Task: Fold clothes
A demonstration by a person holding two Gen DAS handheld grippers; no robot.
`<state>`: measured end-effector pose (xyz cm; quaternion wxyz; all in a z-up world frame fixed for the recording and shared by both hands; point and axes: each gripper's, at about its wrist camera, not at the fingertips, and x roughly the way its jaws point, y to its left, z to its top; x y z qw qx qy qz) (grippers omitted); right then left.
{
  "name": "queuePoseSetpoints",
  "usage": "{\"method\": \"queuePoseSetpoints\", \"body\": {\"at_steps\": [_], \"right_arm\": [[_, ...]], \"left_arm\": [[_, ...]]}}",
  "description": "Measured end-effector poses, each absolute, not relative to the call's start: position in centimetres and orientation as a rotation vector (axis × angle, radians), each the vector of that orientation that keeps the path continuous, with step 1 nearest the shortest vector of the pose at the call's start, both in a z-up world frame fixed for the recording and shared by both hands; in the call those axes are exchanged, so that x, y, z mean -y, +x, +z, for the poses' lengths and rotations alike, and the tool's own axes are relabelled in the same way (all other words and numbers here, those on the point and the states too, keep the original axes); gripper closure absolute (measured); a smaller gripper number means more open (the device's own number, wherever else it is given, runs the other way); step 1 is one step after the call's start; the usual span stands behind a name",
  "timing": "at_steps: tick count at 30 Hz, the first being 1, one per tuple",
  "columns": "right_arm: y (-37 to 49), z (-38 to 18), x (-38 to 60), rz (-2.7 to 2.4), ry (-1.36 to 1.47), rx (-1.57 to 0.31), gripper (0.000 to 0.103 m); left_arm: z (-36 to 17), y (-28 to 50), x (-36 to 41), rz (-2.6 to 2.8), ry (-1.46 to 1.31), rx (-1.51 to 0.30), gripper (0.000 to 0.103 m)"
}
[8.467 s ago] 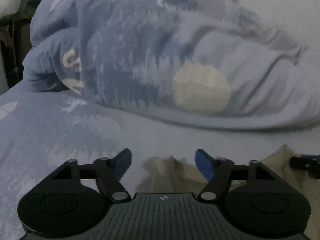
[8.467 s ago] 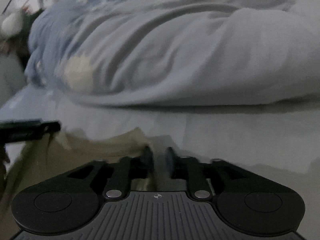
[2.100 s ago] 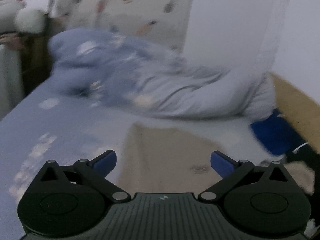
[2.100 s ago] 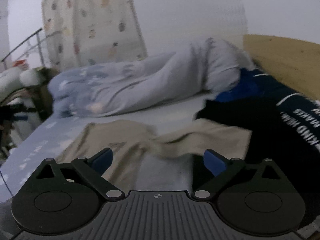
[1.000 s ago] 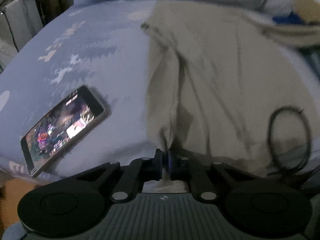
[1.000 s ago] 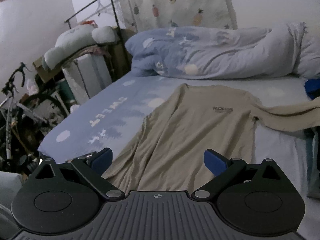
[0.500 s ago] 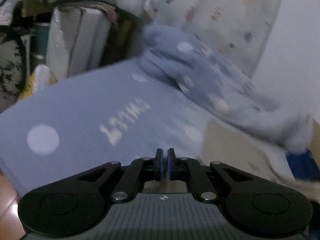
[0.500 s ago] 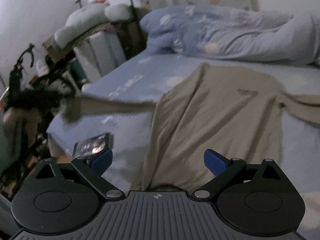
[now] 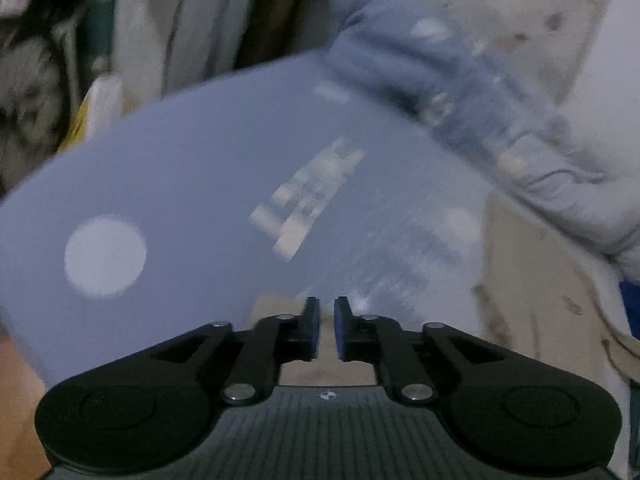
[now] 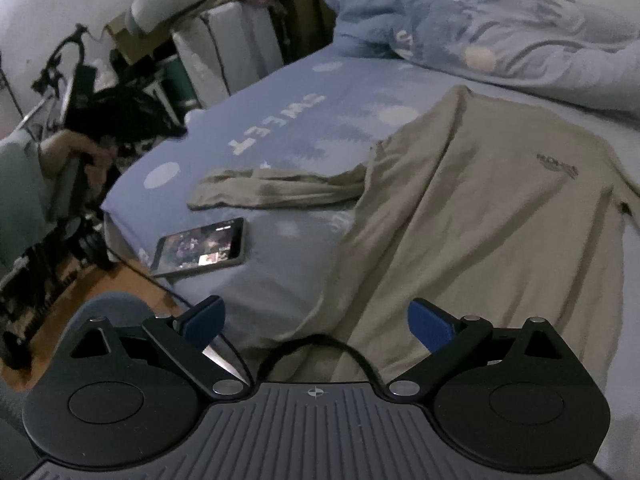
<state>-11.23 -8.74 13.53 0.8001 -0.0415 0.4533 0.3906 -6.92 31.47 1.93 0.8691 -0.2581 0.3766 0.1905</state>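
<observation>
Item: beige long-sleeved shirt (image 10: 480,216), laid front-up across a bed (image 10: 280,128); a small dark chest print showed near its far right. Its sleeve (image 10: 276,190) lay stretched sideways on the sheet, away from the body toward the bed's left edge.

Surface: blue bedsheet with pale dots, tree shapes and white lettering. A rumpled blue-and-grey duvet (image 10: 500,28) was heaped along the far side, just beyond the shirt's shoulders. A phone (image 10: 200,246) with a lit screen lay flat near the bed's corner, close to the sleeve cuff but apart from it. A dark cable (image 10: 320,346) looped over the shirt's near hem.

Room: wooden floor (image 10: 80,292) beside the bed; stacked pale boxes or panels (image 10: 224,44), a plush toy on top of them, and dark clutter along the left wall. Details there were too dim to name.

Right hand-held gripper (image 10: 316,318): released, blue pads spread wide, above the shirt's near hem and touching nothing.

Left hand-held gripper (image 9: 327,328): jaws nearly together with a narrow slit between the pads; a strip of beige cloth (image 9: 276,304) showed just beyond and beneath them, but the blurred view did not settle whether it was pinched. More of the shirt showed at that view's right.
</observation>
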Motion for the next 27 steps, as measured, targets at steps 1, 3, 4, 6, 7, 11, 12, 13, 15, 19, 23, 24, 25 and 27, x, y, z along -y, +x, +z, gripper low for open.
{"method": "queuePoseSetpoints", "body": {"at_steps": [1,3,4,6,7,11,12,13,15,19,23,24,25,27], "right_arm": [[-11.1,13.6,8.4,0.843,-0.092,-0.971,0.004],[-10.6,13.6,7.9,0.852,-0.095,-0.973,0.004],[-10.5,13.5,7.7,0.853,-0.096,-0.976,0.004],[-10.3,13.2,7.4,0.854,-0.100,-0.985,0.004],[-10.2,13.1,7.3,0.853,-0.100,-0.990,0.004],[-10.1,12.5,6.9,0.837,-0.101,-1.017,0.004],[-10.0,12.3,7.0,0.832,-0.103,-1.022,0.004],[-9.9,12.2,7.0,0.828,-0.106,-1.026,0.004],[-9.8,12.0,6.9,0.821,-0.109,-1.032,0.004],[-9.5,11.6,6.6,0.812,-0.120,-1.041,0.004],[-9.4,11.5,6.0,0.813,-0.134,-1.039,0.004],[-9.3,11.5,5.9,0.812,-0.137,-1.037,0.004],[-9.2,11.4,5.9,0.811,-0.139,-1.034,0.004],[-9.0,11.1,5.7,0.809,-0.136,-1.035,0.004]], "left_arm": [[0.8,-6.9,-32.0,0.412,-0.562,-0.818,0.071],[-1.2,-7.0,-33.0,0.425,-0.601,-0.862,0.061],[-2.0,-7.2,-33.4,0.423,-0.617,-0.875,0.058],[-3.2,-7.2,-33.7,0.398,-0.617,-0.885,0.051],[-3.5,-7.0,-33.7,0.374,-0.601,-0.882,0.047],[-5.2,-5.8,-33.3,0.282,-0.528,-0.886,0.031],[-5.5,-5.6,-33.2,0.273,-0.517,-0.887,0.029],[-5.8,-5.3,-33.1,0.264,-0.507,-0.888,0.027],[-6.3,-4.9,-33.0,0.258,-0.489,-0.881,0.027],[-4.6,-4.6,-34.8,0.315,-0.543,-0.779,0.096],[-2.1,-4.3,-37.2,0.385,-0.623,-0.649,0.096],[-1.5,-4.3,-37.9,0.402,-0.642,-0.616,0.096],[-0.9,-4.2,-38.5,0.419,-0.661,-0.584,0.096],[0.3,-4.0,-39.7,0.452,-0.699,-0.517,0.096]]}}
